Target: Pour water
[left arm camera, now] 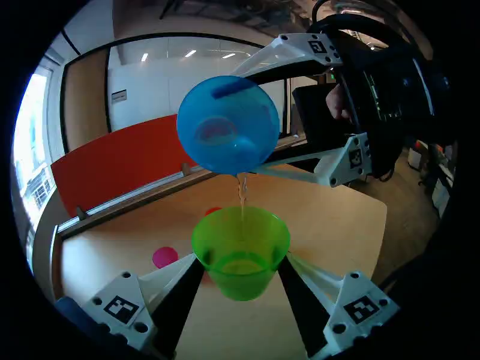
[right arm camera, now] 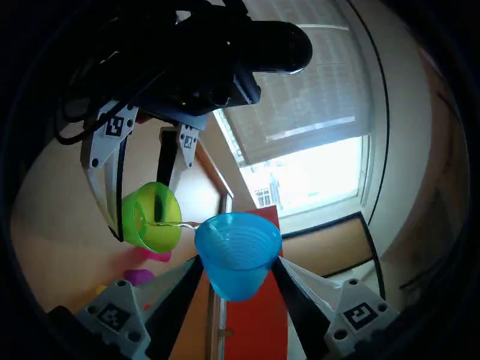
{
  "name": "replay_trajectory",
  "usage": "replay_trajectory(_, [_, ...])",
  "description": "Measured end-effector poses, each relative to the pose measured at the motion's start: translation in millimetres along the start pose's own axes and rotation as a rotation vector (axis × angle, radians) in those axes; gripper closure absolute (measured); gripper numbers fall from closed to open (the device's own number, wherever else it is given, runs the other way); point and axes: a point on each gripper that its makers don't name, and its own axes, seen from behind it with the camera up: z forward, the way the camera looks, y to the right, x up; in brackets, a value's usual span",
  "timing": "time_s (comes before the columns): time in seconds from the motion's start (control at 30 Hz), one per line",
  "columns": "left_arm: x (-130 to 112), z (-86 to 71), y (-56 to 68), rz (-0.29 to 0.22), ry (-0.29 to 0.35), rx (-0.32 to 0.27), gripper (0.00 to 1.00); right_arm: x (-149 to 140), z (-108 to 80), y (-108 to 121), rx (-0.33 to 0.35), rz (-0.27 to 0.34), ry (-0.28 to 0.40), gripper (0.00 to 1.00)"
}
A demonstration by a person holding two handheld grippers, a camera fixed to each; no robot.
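My left gripper (left arm camera: pixel 241 264) is shut on a green cup (left arm camera: pixel 241 252), held upright over the wooden table (left arm camera: pixel 336 228). Above it the right gripper (left arm camera: pixel 282 102) holds a blue cup (left arm camera: pixel 228 125) tipped toward me, and a thin stream of water (left arm camera: pixel 242 195) falls from its rim into the green cup. In the right gripper view my right gripper (right arm camera: pixel 238 264) is shut on the blue cup (right arm camera: pixel 238 255). The stream of water (right arm camera: pixel 174 224) runs from it into the green cup (right arm camera: pixel 152 216), which the left gripper (right arm camera: pixel 144 180) clamps. A little water lies in the green cup's bottom.
A magenta cup (left arm camera: pixel 164 257) and a red one (left arm camera: pixel 212 211) stand on the table behind the green cup. A red panel (left arm camera: pixel 120 162) and a glass wall rise beyond the table's far edge. A bright window (right arm camera: pixel 306 174) is at the side.
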Motion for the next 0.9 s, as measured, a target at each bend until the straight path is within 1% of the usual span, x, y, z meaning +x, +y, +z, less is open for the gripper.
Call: replay_trajectory(0.9, [-2.7,-6.7,1.0,0.002,0.001,0.006,0.19,4.6,-3.3,5.8,0.005,-0.042,0.006,0.14])
